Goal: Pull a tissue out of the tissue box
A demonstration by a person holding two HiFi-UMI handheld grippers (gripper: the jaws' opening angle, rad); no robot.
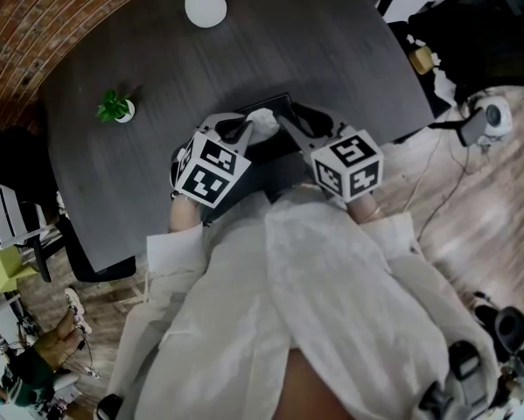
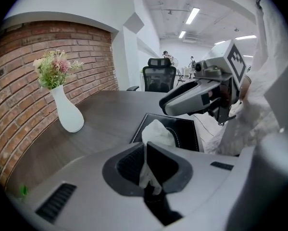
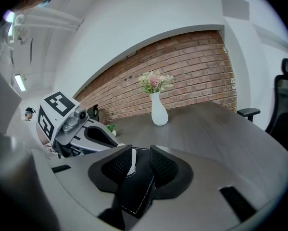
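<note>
A black tissue box (image 1: 266, 145) with white stitching lies on the dark table (image 1: 331, 51) just in front of the person. A white tissue (image 1: 263, 121) stands up from its slot. My left gripper (image 1: 248, 128) comes in from the left, and in the left gripper view its jaws (image 2: 146, 150) are shut on the tissue (image 2: 158, 133), which bulges above the box (image 2: 184, 129). My right gripper (image 1: 288, 122) is at the box's right end. In the right gripper view it (image 3: 141, 165) is shut on a stitched corner of the box (image 3: 134, 191).
A white vase (image 1: 205, 3) of flowers stands at the table's far edge, and a small potted plant (image 1: 115, 108) at the left. Black office chairs (image 1: 471, 24) stand beyond the table at the right. A brick wall (image 2: 18, 81) runs along the left.
</note>
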